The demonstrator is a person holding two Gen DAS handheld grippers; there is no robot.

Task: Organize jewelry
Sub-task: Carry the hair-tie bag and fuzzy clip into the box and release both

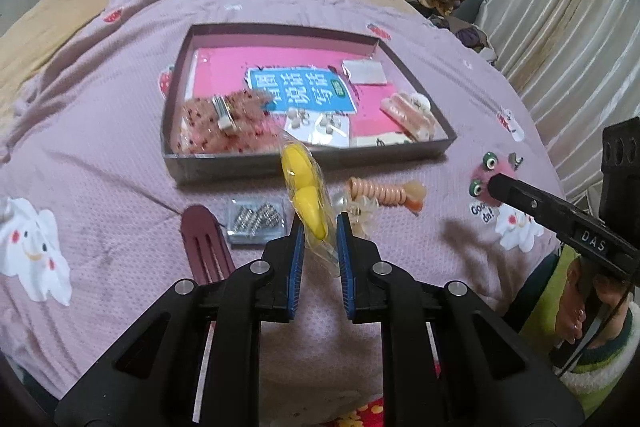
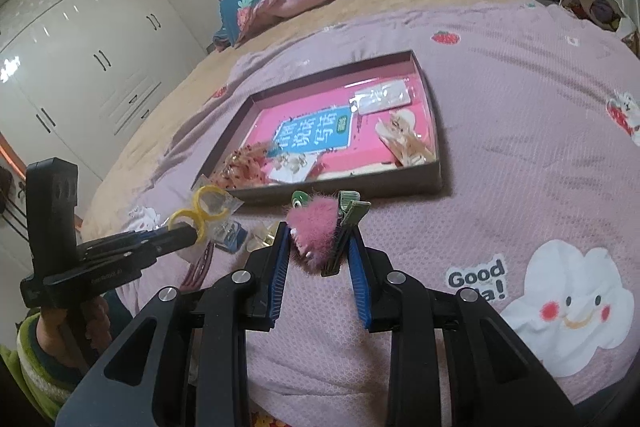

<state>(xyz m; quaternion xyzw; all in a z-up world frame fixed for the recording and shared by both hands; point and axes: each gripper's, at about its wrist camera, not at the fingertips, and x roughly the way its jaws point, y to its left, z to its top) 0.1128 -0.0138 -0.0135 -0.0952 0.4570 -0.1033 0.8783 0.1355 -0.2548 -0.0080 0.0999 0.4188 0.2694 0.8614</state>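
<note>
Jewelry and hair pieces lie partly in one shallow tray (image 1: 416, 71) on the bed (image 1: 120, 131) and partly on the lilac bedspread in front of it. The left gripper (image 1: 319, 231) is closed on one clear packet (image 1: 310, 193) that holds two yellow rings, and the packet stands up between the two blue pads, lifted over the bedspread near the front wall of the tray. From the right wrist view the same packet (image 2: 208, 211) shows its two yellow rings side by side at the tip of that gripper. The right gripper (image 2: 320, 247) is closed on one fluffy pink hair clip (image 2: 314, 227), which has two green eyes and one green metal clip part (image 2: 352, 213); it is held above the bedspread, just before the tray. In the tray I count one blue label (image 1: 300, 91) on the pink bottom, one reddish beaded piece (image 1: 224, 125) at the left front corner, one clear bag with small pale pieces (image 1: 316, 125), one white card (image 1: 366, 71) at the far right and one peach-coloured clip (image 1: 408, 115) at the right side. On the bedspread in front of the tray lie one dark red hair clip (image 1: 202, 243), one small bag of silver pieces (image 1: 256, 221) and one peach spiral hair tie (image 1: 380, 191). One hand (image 1: 580, 311) with a green sleeve holds the right gripper's handle.
</note>
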